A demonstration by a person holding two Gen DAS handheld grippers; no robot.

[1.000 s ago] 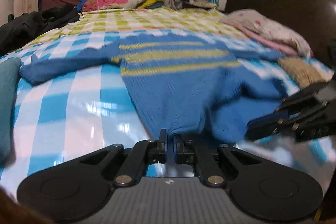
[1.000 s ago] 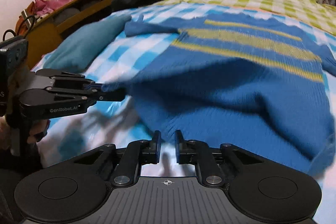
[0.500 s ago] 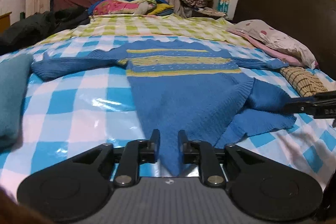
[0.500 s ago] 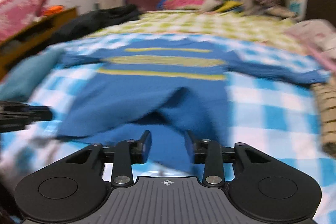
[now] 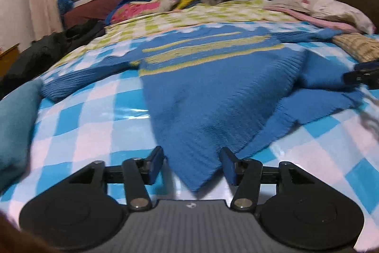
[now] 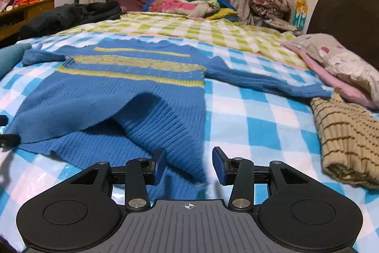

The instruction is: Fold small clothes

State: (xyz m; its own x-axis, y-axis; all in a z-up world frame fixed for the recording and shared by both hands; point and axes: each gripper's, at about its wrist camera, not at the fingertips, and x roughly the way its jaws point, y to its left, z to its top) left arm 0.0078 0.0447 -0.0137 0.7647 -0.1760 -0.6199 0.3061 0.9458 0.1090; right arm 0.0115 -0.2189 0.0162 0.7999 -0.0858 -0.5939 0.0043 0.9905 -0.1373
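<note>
The blue sweater (image 6: 113, 96) lies spread front-up on the bed (image 6: 255, 125), over its blue-and-white checked cover, neckline toward the window at 12 o'clock and both sleeves stretched out to 9 and 3 o'clock. That flat, open layout suits folding: the sleeves are free to be brought in.

The hem is not flat. Near the right hem corner the fabric is doubled over on itself, showing a ribbed underside, and the two corners taper to points at 6 o'clock in each wrist view.

The left hand-held gripper (image 5: 191, 166) has its jaws opening, with the left hem corner lying between them but neither pad pressing on it. The right hand-held gripper (image 6: 189, 164) is likewise opening; the right hem corner sits in the gap, closer to the left pad, unclamped. Judging by this, the hem is being laid down rather than lifted.

A beige striped garment (image 6: 345, 146) rests at 3 o'clock, near the right sleeve cuff, and a teal cushion (image 5: 14, 125) at 9 o'clock, both clear of the sweater's body, so neither should hinder a fold.
</note>
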